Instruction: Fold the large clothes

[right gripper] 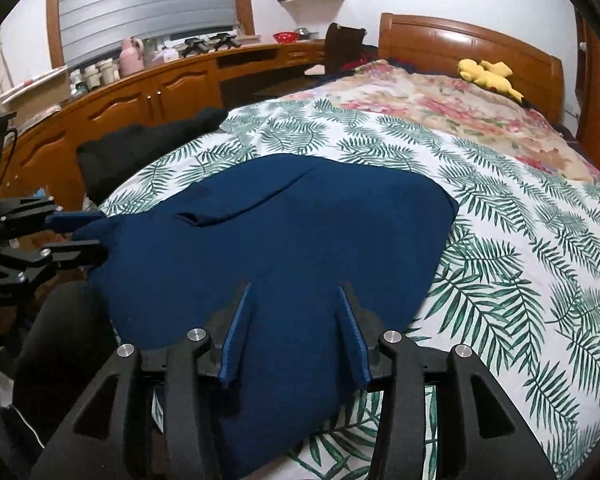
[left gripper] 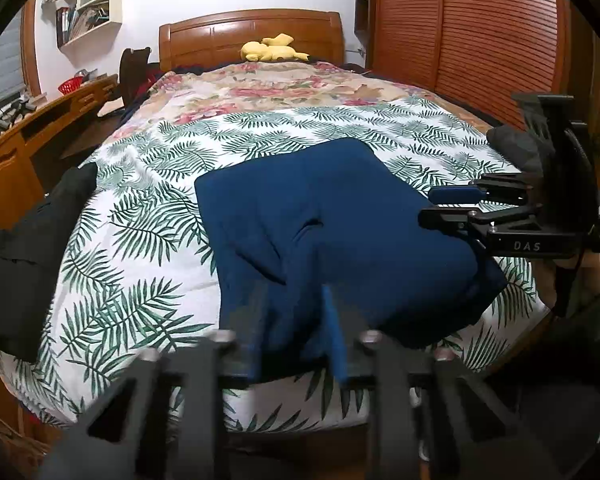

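One blue garment lies folded on the bed; one black garment far left; left gripper fingers pinch its corner; right gripper fingers gape over it.

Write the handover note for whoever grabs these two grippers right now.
Left gripper: its fingers straddle the near left corner of the blue garment; whether they are clamped on it is unclear.
Right gripper: open, fingers spread over the garment's near edge, nothing gripped.
Things: the blue garment lies on the leaf-print bedcover near the foot of the bed; a black garment lies bunched at the bed's left edge.
Done: the blue piece looks partly folded, with some creases.
Left: probably grip both near corners, finish folding it, then fold the black one.
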